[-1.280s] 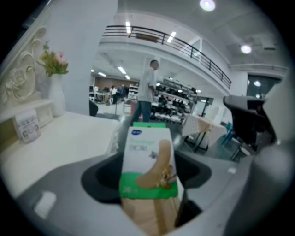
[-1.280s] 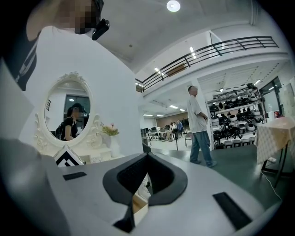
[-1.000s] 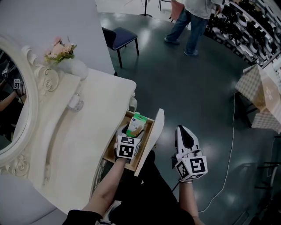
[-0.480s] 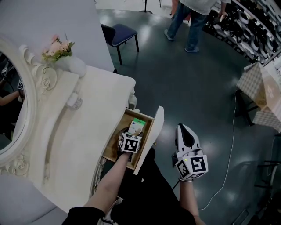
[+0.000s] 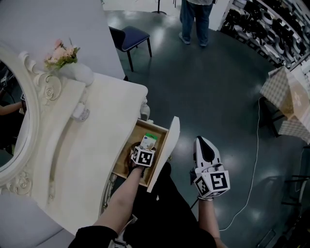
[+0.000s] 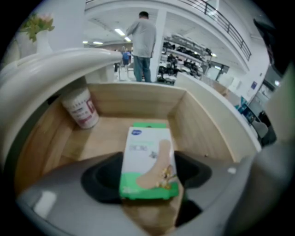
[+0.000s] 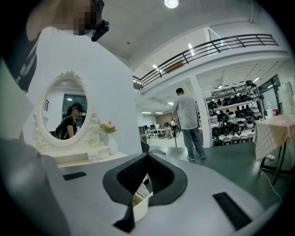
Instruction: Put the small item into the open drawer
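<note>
Now, plaster box (image 6: 147,161) inside drawer (image 6: 133,99).

Head view looks steeply down over open drawer (image 5: 163,152). Left gripper view sits low and close inside it. Right gripper view faces mirror (image 7: 64,109). All three catch standing person (image 5: 193,14).

Nothing legible. The box (image 6: 148,159) clamped between the left gripper's (image 6: 147,182) fingers (image 6: 103,179) has a blue oval logo at its far corner and a grey print line below, both blurred. The cup (image 6: 82,107) beyond the fingers, left, has unreadable red print. Left cube (image 5: 144,156) and right cube (image 5: 213,183) carry square markers only.
</note>
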A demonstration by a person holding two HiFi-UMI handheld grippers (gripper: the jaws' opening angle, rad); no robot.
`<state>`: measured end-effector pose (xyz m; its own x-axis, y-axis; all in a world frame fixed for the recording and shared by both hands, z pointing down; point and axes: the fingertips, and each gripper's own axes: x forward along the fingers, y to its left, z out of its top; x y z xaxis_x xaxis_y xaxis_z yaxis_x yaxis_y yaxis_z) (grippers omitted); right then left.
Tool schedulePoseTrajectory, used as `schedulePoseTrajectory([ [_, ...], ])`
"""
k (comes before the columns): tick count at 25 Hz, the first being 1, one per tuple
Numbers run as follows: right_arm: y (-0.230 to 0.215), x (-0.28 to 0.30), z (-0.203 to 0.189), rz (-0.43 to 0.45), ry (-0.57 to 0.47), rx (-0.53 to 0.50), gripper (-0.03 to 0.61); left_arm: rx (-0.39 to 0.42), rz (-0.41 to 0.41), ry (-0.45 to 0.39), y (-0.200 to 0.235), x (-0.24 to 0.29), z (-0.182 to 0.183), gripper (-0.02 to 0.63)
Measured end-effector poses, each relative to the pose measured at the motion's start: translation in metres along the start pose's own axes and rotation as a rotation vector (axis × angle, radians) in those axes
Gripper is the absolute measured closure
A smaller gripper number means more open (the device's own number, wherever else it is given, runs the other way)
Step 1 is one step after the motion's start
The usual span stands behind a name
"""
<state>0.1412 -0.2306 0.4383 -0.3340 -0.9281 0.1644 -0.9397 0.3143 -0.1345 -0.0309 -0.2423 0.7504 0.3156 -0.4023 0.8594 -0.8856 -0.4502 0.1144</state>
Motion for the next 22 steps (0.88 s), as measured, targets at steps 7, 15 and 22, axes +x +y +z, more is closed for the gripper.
schedulePoseTrajectory([
  [7, -0.0018, -0.001, -0.0005, 0.001, -0.004, 0.004, 0.581, 0.019, 0.031, 0.009, 0.0005, 0.0038, -0.0013, 0.258],
  [15, 0.0015, -0.0017, -0.0018, 0.005, -0.004, 0.01, 0.581, 0.016, 0.035, 0.012, 0.0014, 0.0043, -0.0016, 0.255],
  [22, 0.0016, -0.0049, 0.0009, 0.003, -0.011, 0.007, 0.581, 0.018, 0.036, 0.018, 0.0007, 0.0037, -0.0015, 0.255],
])
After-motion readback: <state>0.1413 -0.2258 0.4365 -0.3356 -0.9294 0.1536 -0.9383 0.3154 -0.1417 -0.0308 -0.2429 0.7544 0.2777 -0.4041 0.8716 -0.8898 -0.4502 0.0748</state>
